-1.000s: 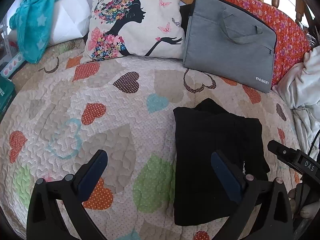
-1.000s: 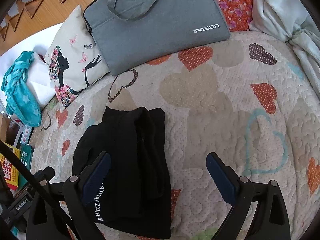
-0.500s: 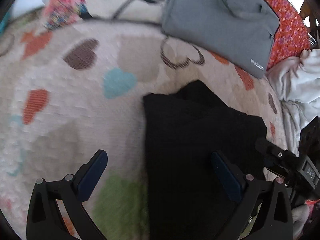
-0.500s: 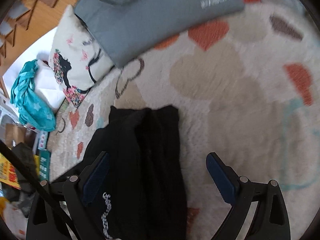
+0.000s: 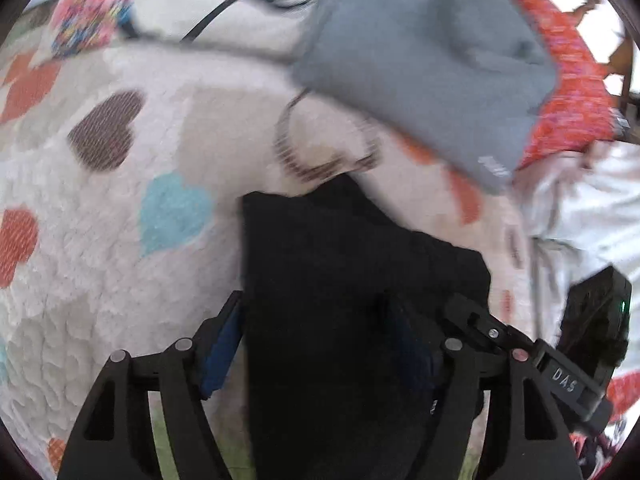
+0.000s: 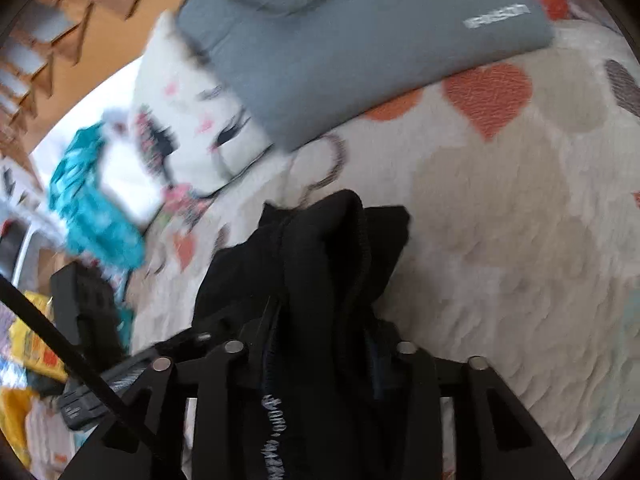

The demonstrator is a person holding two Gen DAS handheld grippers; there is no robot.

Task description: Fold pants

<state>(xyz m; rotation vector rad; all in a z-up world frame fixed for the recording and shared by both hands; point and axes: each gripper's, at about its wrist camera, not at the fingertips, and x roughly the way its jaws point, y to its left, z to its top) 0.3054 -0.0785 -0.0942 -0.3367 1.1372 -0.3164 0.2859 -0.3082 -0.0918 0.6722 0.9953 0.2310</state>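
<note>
Folded black pants (image 5: 352, 272) lie on the heart-patterned quilt (image 5: 100, 240). My left gripper (image 5: 316, 344) hangs over their near left part. Its jaws are closing: the blue left pad (image 5: 222, 344) stands at the pants' straight left edge and the other finger lies over the cloth. In the right wrist view the pants (image 6: 320, 264) rise as a bunched ridge with white lettering. My right gripper (image 6: 320, 352) has closing jaws and both fingers pressed into that ridge, so the pads are hidden by cloth. The right gripper's black frame (image 5: 560, 376) shows beside the pants.
A grey laptop bag (image 5: 424, 52) and a printed pillow (image 5: 180, 0) lean at the head of the bed, just beyond the pants. A red floral cushion (image 5: 568, 80) and a white blanket (image 5: 580, 208) lie to the right. Teal cloth (image 6: 88, 208) and books (image 6: 28, 360) sit by the bed's edge.
Both grippers came forward and down onto the pants and tipped downward. Their jaws went from wide to narrower. The cloth now bunches up between the right fingers.
</note>
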